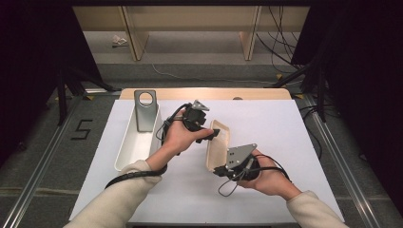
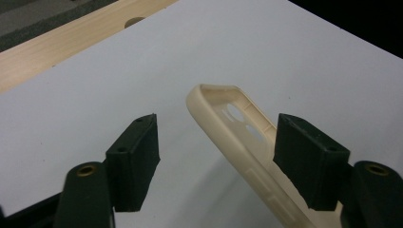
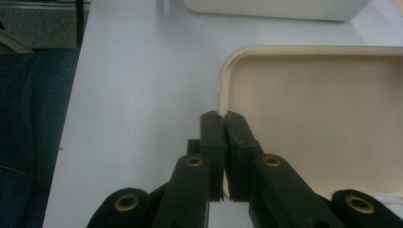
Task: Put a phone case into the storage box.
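White tray (image 1: 127,151) sits at left of centre in the high view, long axis running away from the person, with a grey metal stand (image 1: 145,110) — flat plate, round hole near the top — upright at its far end. Both are untouched; they look parked out of the work zone.

Left gripper (image 1: 213,133) comes in from lower left of the high view and points right toward the cream phone case (image 1: 217,146). In the left gripper view the jaws stand apart with the case's upper corner between them: the right-hand pad (image 2: 304,159) lies against or just beside the case's edge, the left-hand pad (image 2: 135,159) is well clear of it. So not yet a grip — my reading is that this gripper is lining up to take the top end.

The case is right of centre in the high view, raised off the white table cover (image 1: 285,142) and tilted, its hollow side with the camera cut-outs facing the left gripper.

Right gripper (image 1: 219,171), lower right of centre, has its jaws pinched together on the case's thin rim at the lower corner, as the right gripper view shows. Probably it serves as the anchor, holding the case up and steady so the other end is offered.
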A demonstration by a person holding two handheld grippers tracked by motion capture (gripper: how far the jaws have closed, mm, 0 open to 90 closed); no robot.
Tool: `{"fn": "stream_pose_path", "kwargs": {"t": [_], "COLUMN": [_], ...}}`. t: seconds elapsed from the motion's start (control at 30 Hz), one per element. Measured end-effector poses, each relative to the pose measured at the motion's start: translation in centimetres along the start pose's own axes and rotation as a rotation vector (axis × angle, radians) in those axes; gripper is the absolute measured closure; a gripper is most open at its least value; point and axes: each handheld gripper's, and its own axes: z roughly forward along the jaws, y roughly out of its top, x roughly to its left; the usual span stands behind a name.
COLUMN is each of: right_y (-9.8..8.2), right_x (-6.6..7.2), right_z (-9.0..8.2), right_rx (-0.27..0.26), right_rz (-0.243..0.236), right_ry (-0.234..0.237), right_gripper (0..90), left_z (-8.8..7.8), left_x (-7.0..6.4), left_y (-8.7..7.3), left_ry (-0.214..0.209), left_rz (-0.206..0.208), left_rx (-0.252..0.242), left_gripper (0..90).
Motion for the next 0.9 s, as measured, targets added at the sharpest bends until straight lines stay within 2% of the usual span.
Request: {"fn": "stream_pose_path", "kwargs": {"t": [0.17,0.3,0.37,0.43,0.77,0.9], "right_y": [0.1,0.1,0.1,0.1,0.2,0.0], "right_x": [0.0,0.1,0.1,0.2,0.4,0.3], "right_z": [0.0,0.0,0.1,0.2,0.8,1.1], "right_rx": [-0.004,0.004,0.009,0.01,0.029,0.034], "right_rz": [-0.01,-0.009,-0.017,-0.018,-0.021,-0.02], "right_ry": [-0.001,0.002,0.003,0.009,0.021,0.023], "right_gripper": [88.0,88.0,88.0,88.0,88.3,88.4], "left_z": [0.4,0.5,0.5,0.4,-0.3,-0.7], "left_x": [0.3,0.5,0.6,0.6,-0.1,-0.6], "left_y": [0.2,0.2,0.1,0.1,0.3,0.7], "left_ry": [-0.021,-0.022,-0.019,-0.016,-0.04,-0.057], "left_rz": [-0.055,-0.097,-0.106,-0.107,-0.18,-0.187], "left_rx": [0.027,0.021,0.018,0.02,-0.041,-0.058], "left_gripper": [42.5,53.0,59.5,62.2,75.3,78.3]}}
